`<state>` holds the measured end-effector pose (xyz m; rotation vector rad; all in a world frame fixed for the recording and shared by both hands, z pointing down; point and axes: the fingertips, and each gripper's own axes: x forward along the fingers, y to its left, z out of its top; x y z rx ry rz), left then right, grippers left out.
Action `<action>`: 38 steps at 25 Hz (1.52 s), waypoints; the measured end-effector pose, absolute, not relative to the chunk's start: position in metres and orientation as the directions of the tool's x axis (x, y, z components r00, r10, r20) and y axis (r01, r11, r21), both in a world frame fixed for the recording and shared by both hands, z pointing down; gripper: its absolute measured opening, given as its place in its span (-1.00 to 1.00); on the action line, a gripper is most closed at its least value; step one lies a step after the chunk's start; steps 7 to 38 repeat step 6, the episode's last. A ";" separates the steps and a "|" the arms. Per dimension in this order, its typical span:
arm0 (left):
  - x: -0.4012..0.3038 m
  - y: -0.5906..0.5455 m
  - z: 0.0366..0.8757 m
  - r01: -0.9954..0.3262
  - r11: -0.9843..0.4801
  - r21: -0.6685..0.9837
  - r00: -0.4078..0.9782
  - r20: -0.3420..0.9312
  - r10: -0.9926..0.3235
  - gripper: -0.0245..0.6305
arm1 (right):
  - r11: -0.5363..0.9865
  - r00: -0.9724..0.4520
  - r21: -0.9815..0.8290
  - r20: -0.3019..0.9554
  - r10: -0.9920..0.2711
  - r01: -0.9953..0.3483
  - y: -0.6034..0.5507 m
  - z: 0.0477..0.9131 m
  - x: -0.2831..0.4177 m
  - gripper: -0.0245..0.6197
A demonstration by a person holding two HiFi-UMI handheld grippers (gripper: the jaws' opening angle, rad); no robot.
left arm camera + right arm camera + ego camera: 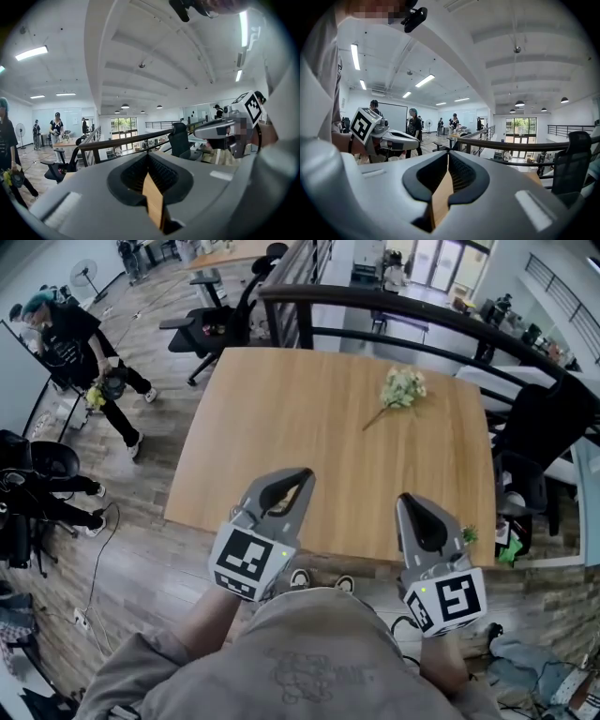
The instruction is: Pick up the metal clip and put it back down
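I see no metal clip in any view. My left gripper (pixel 306 474) is held over the front edge of the wooden table (pixel 281 418), its jaws shut with nothing between them. My right gripper (pixel 404 499) is level with it to the right, also over the front edge, jaws shut and empty. In the left gripper view the left gripper (pixel 147 155) points up and away across the room, with the right gripper's marker cube (pixel 253 107) at the right. The right gripper (pixel 447 153) likewise faces the room.
A bunch of pale flowers (pixel 401 390) lies at the table's far right. A small green thing (pixel 469 534) sits at the front right edge. A black railing (pixel 394 310) runs behind the table, with office chairs (pixel 220 320) beyond. A person (pixel 80 352) stands at the left.
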<state>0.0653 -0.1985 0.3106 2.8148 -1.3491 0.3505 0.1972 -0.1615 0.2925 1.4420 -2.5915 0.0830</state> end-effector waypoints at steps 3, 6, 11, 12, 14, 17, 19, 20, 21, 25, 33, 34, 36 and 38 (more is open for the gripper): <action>0.063 -0.196 0.312 -0.773 -0.627 -0.095 0.601 0.206 -0.772 -0.92 | 0.537 -0.524 0.035 0.177 -0.833 -0.843 -0.159 0.293 0.195 -0.87; 0.062 -0.193 0.316 -0.775 -0.625 -0.096 0.597 0.213 -0.773 -0.92 | 0.541 -0.527 0.034 0.180 -0.831 -0.841 -0.156 0.296 0.195 -0.87; 0.062 -0.193 0.316 -0.775 -0.625 -0.096 0.597 0.213 -0.773 -0.92 | 0.541 -0.527 0.034 0.180 -0.831 -0.841 -0.156 0.296 0.195 -0.87; 0.062 -0.193 0.316 -0.775 -0.625 -0.096 0.597 0.213 -0.773 -0.92 | 0.541 -0.527 0.034 0.180 -0.831 -0.841 -0.156 0.296 0.195 -0.87; 0.062 -0.193 0.316 -0.775 -0.625 -0.096 0.597 0.213 -0.773 -0.92 | 0.541 -0.527 0.034 0.180 -0.831 -0.841 -0.156 0.296 0.195 -0.87; 0.062 -0.193 0.316 -0.775 -0.625 -0.096 0.597 0.213 -0.773 -0.92 | 0.541 -0.527 0.034 0.180 -0.831 -0.841 -0.156 0.296 0.195 -0.87; 0.062 -0.193 0.316 -0.775 -0.625 -0.096 0.597 0.213 -0.773 -0.92 | 0.541 -0.527 0.034 0.180 -0.831 -0.841 -0.156 0.296 0.195 -0.87; 0.062 -0.193 0.316 -0.775 -0.625 -0.096 0.597 0.213 -0.773 -0.92 | 0.541 -0.527 0.034 0.180 -0.831 -0.841 -0.156 0.296 0.195 -0.87; 0.062 -0.193 0.316 -0.775 -0.625 -0.096 0.597 0.213 -0.773 -0.92 | 0.541 -0.527 0.034 0.180 -0.831 -0.841 -0.156 0.296 0.195 -0.87; 0.062 -0.193 0.316 -0.775 -0.625 -0.096 0.597 0.213 -0.773 -0.92 | 0.541 -0.527 0.034 0.180 -0.831 -0.841 -0.156 0.296 0.195 -0.87; 0.062 -0.193 0.316 -0.775 -0.625 -0.096 0.597 0.213 -0.773 -0.92 | 0.541 -0.527 0.034 0.180 -0.831 -0.841 -0.156 0.296 0.195 -0.87; 0.062 -0.193 0.316 -0.775 -0.625 -0.096 0.597 0.213 -0.773 -0.92 | 0.541 -0.527 0.034 0.180 -0.831 -0.841 -0.156 0.296 0.195 -0.87; 0.062 -0.193 0.316 -0.775 -0.625 -0.096 0.597 0.213 -0.773 -0.92 | 0.541 -0.527 0.034 0.180 -0.831 -0.841 -0.156 0.296 0.195 -0.87; 0.062 -0.193 0.316 -0.775 -0.625 -0.096 0.597 0.213 -0.773 -0.92 | 0.541 -0.527 0.034 0.180 -0.831 -0.841 -0.156 0.296 0.195 -0.87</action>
